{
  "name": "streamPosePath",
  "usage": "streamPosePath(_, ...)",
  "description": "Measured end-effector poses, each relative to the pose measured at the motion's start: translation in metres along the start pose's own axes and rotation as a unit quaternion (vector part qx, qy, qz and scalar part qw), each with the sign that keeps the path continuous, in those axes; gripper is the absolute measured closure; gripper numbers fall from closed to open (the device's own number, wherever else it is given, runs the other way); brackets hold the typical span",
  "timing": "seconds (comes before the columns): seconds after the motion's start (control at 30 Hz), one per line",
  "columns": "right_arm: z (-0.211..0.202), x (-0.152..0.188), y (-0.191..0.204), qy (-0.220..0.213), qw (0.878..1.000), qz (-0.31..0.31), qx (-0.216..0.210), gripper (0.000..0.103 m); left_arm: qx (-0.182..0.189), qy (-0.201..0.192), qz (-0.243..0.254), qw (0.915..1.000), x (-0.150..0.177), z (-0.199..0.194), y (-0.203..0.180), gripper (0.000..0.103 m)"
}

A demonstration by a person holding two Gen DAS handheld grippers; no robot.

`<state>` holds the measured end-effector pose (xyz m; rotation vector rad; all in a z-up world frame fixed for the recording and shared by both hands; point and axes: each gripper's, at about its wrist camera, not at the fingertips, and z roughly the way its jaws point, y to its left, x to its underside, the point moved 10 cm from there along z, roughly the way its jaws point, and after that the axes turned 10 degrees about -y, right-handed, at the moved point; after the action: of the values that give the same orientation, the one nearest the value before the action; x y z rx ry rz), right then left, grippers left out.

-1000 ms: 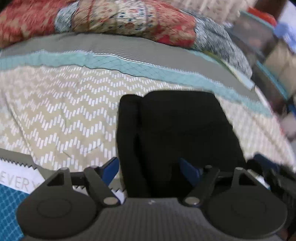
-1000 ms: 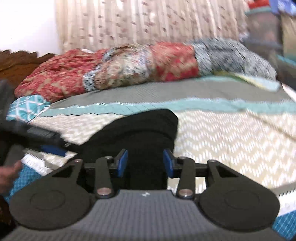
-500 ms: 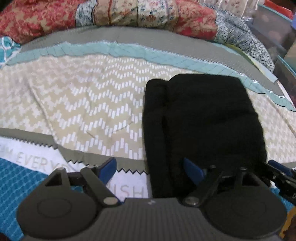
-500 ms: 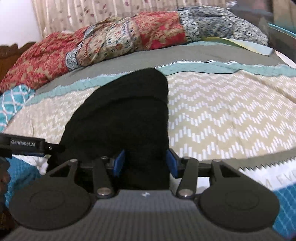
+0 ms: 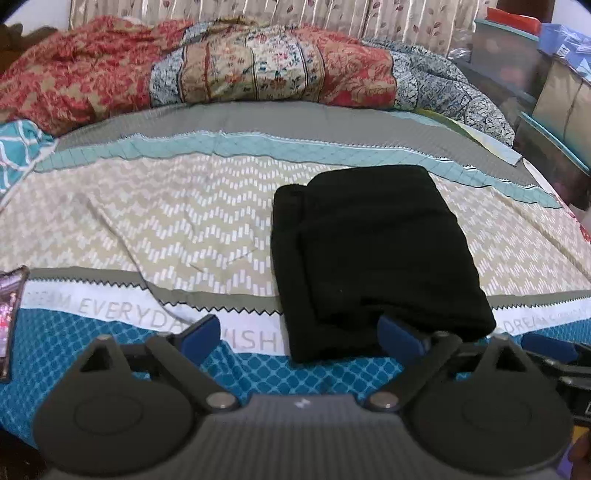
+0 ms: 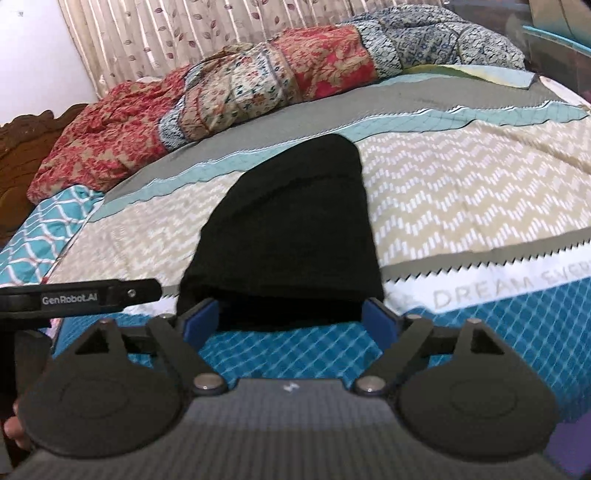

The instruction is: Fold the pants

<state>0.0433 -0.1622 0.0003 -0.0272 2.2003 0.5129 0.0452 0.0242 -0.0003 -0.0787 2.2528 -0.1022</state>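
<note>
folded pants down, both grippers backing off

nearest the camera, the left gripper (image 5: 299, 338) stands with its jaws spread wide and nothing between them; its right pad sits just at, perhaps touching, the near hem of the pants (image 5: 373, 254). the right gripper (image 6: 291, 319) is likewise open and empty, its pads straddling the near edge of the pants (image 6: 288, 236) without pinching cloth. the risk from here is small but real: a pad that snags the near hem while pulling away could drag the top layer and undo the fold, and the stepped left edge, where a lower layer pokes out, could slide further if nudged.

beyond the grippers the pants lie as a compact black rectangle on the bed (image 5: 177, 221), across the chevron band of the bedspread, far edge near the teal stripe. a phone (image 5: 9, 317) lies at the left edge of the bed. farther back a rumpled quilt (image 5: 236, 70) is heaped below the curtain (image 6: 155, 33).

against the earlier frames, both views have drawn back and risen: the pants now look smaller and more bedspread shows in front. the right gripper, half closed around the hem a second ago, is now wide open.
</note>
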Motion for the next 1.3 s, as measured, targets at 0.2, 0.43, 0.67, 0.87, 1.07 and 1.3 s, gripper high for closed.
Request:
streamPosePath(0.2,-0.006,0.006,0.012,0.009,1.000,0.020,-0.007,0.008,0.002,-0.022,0.002,0.9998,-0.001,-0.019,0.000,0.000)
streamPosePath(0.43,-0.018,0.004,0.015,0.000,0.999,0.031,-0.007,0.002,-0.003,-0.050,0.012,0.9987,-0.007,-0.033,-0.002,0.000)
streamPosePath(0.67,-0.024,0.005,0.014,-0.010,0.999,0.034,0.005,0.000,-0.007,-0.059,0.030,0.9978,-0.008,-0.041,-0.005,0.000)
streamPosePath(0.87,-0.023,0.003,0.017,-0.011,0.999,0.028,0.019,0.000,-0.011,-0.058,0.029,0.9978,-0.008,-0.044,-0.003,0.000)
streamPosePath(1.07,-0.026,-0.001,0.021,-0.016,0.999,0.027,0.015,0.000,-0.022,-0.068,0.017,0.9973,-0.010,-0.047,0.001,0.000)
streamPosePath(1.3,-0.028,-0.004,0.025,-0.024,0.999,0.007,0.024,0.000,-0.056,-0.092,0.062,0.9923,-0.014,-0.050,-0.003,0.000)
